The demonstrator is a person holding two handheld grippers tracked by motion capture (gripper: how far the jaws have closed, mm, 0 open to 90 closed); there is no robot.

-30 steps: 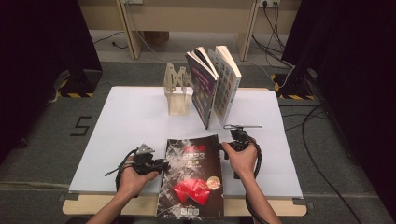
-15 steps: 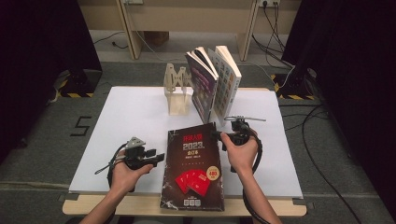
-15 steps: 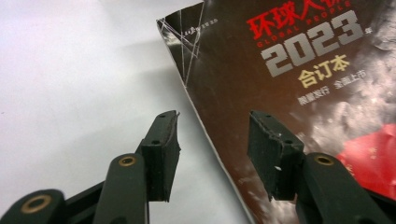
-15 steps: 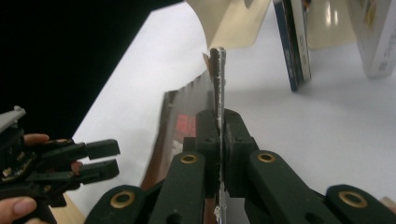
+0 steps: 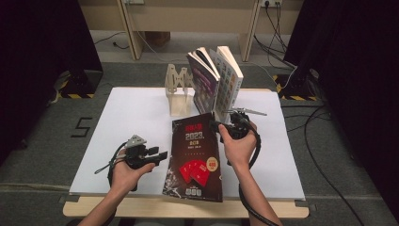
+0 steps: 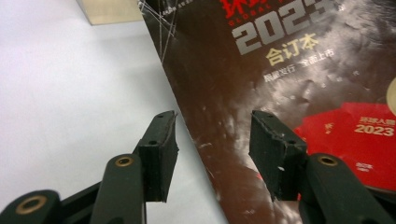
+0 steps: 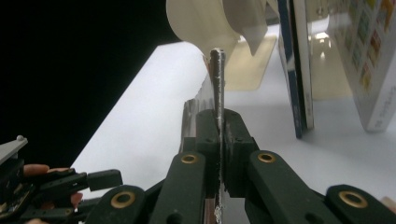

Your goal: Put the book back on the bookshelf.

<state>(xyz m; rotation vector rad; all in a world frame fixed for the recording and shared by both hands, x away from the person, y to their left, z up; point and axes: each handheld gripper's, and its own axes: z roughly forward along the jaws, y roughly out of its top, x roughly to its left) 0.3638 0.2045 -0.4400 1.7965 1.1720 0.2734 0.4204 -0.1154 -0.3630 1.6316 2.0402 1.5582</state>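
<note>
Three books in all on one white table (image 5: 131, 113): one dark magazine-style volume (image 5: 196, 160) clamped edge-on in the right gripper (image 5: 221, 126), and two more books (image 5: 217, 80) standing upright just beyond that gripper. One pale wooden book stand (image 5: 178, 89) sits beside those two, ahead of the left gripper (image 5: 164, 154). Two hand-held grippers are at work, one in each of a person's two hands.

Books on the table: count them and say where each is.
3. The dark 2023 book lies tilted at the front, clamped by the right tongs; two books stand behind it.
</note>
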